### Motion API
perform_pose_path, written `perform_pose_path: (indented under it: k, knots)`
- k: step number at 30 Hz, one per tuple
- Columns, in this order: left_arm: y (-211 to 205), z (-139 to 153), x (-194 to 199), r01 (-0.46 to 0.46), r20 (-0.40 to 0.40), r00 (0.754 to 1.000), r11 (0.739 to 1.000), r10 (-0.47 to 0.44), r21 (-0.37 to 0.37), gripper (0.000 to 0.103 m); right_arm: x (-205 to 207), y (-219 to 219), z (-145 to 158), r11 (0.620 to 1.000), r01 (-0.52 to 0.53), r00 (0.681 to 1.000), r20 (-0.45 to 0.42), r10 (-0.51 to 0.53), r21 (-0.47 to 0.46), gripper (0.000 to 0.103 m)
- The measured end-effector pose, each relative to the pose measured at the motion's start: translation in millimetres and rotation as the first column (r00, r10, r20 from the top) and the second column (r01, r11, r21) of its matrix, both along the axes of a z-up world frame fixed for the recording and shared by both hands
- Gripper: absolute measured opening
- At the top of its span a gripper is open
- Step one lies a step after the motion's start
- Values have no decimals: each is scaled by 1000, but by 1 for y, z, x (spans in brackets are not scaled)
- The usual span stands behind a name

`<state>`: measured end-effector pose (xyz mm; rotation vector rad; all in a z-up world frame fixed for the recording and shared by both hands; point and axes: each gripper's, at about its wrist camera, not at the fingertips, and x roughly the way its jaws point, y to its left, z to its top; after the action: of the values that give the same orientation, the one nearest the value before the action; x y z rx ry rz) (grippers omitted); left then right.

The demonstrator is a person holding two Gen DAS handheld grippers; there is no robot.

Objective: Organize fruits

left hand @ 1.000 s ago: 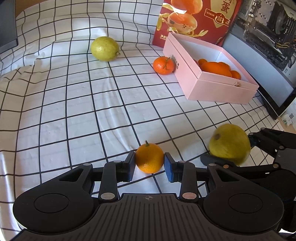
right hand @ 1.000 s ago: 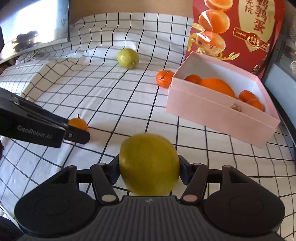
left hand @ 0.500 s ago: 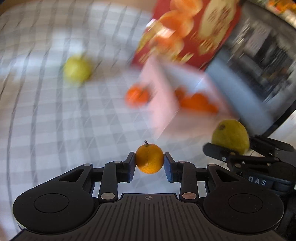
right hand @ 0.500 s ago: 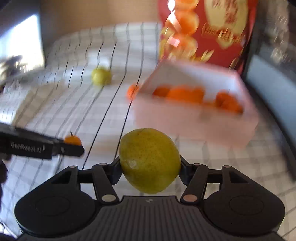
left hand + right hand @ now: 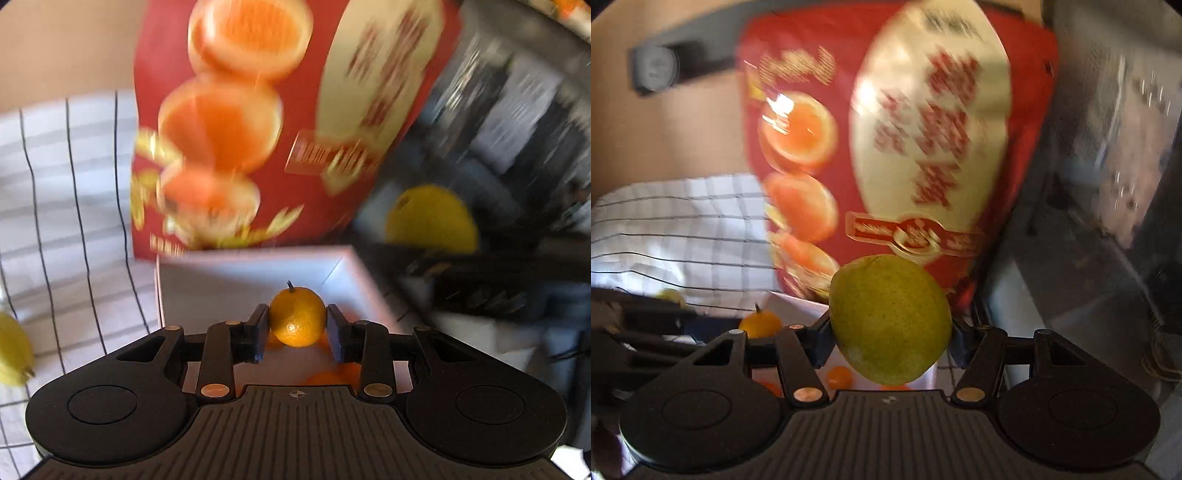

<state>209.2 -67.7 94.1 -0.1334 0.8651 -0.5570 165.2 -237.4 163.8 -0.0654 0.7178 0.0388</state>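
A small, round mandarin (image 5: pixel 297 316) with a smooth, glossy orange rind and a short dark stem is clamped between the flat pads of the left tool (image 5: pixel 297 326), at the lower centre of the left wrist view. It is held above the open pink box (image 5: pixel 255 271), whose pale inner walls meet in a sharp corner just behind it; more orange fruit (image 5: pixel 328 376) is glimpsed low inside the box, mostly hidden by the tool's ribbed black body.

In the right wrist view, a larger yellow-green fruit (image 5: pixel 890 319), oval with a dull, finely speckled skin, is gripped between the pads of the right tool (image 5: pixel 891 334), whose jaws are spread wide around it. It is seen at the lower centre, above the box's right end.

A red printed bag (image 5: pixel 897 147), blurred, with orange discs and a cream oval panel, is stood upright behind the box. A white cloth with a thin black grid (image 5: pixel 74 206) is spread on the left, with another yellow-green fruit (image 5: pixel 13 349) at the far left edge.
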Motion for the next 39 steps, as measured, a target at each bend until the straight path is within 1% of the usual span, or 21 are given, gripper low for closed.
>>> perform_pose_path:
  k: [2,3,5,7,8,9,10,13,16,18,19,21,23,24,27,30,32,34,35,37,39]
  knots:
    - [4,-10,-4,-14,6,1000,1000,14,14,37,11,-11,-13,999,-4,999,-50,6,49,60]
    - [8,-11,-7,-20,11,1000,1000,20,6,37,16,-13,-21,998,-9,997,-72,13,60,60]
    - [15,-11,-13,-3,21,1000,1000,3,8,37,23,-13,-34,998,-25,995,-99,30,53,60]
    - [13,-9,-22,35,55,998,996,-39,81,37,35,-9,-46,998,-37,990,-136,43,49,60]
    - [13,-8,-26,44,87,995,992,-55,116,37,42,-6,-51,998,-40,987,-156,47,49,60]
    - [14,-6,-33,42,124,991,990,-59,136,37,50,-2,-57,998,-46,984,-172,53,43,60]
    - [16,-4,-37,38,136,989,990,-57,136,37,55,5,-62,998,-58,981,-184,63,31,60]
    - [33,-2,-44,20,120,992,994,-33,110,38,68,22,-75,995,-96,968,-234,92,-3,60]
    - [58,-3,-56,-40,101,995,992,28,120,38,76,34,-91,995,-97,952,-292,90,-12,60]
    - [80,-7,-66,-104,75,992,989,97,102,38,83,39,-102,995,-91,946,-315,78,-28,60]
    - [91,-11,-70,-146,56,988,986,142,85,37,85,40,-107,996,-86,944,-322,70,-36,60]
    - [115,-19,-82,-232,2,973,972,232,27,37,87,45,-111,995,-74,952,-303,49,-70,60]
    - [136,-25,-96,-277,-46,960,960,276,-28,37,90,48,-114,994,-73,947,-317,43,-83,60]
    - [144,-29,-102,-295,-55,954,955,293,-34,37,91,50,-115,994,-67,945,-324,35,-86,60]
    - [165,-38,-115,-353,-62,934,935,352,-17,37,90,53,-113,994,-50,942,-334,17,-92,60]
    - [188,-42,-123,-428,-84,901,903,425,-34,37,84,61,-103,993,-60,947,-322,24,-103,62]
    - [201,-41,-128,-446,-78,893,894,443,-39,37,77,69,-92,988,-86,949,-311,41,-130,63]
    - [210,-42,-134,-459,-68,887,887,456,-44,37,67,76,-77,982,-102,960,-274,54,-162,63]
    - [216,-42,-137,-469,-71,882,882,465,-53,37,61,79,-67,980,-123,961,-267,78,-158,63]
    - [225,-42,-140,-487,-90,872,870,481,-78,37,51,89,-49,980,-173,957,-254,144,-95,63]
    - [230,-43,-142,-494,-97,869,863,486,-102,37,47,100,-35,972,-235,936,-275,220,-22,63]
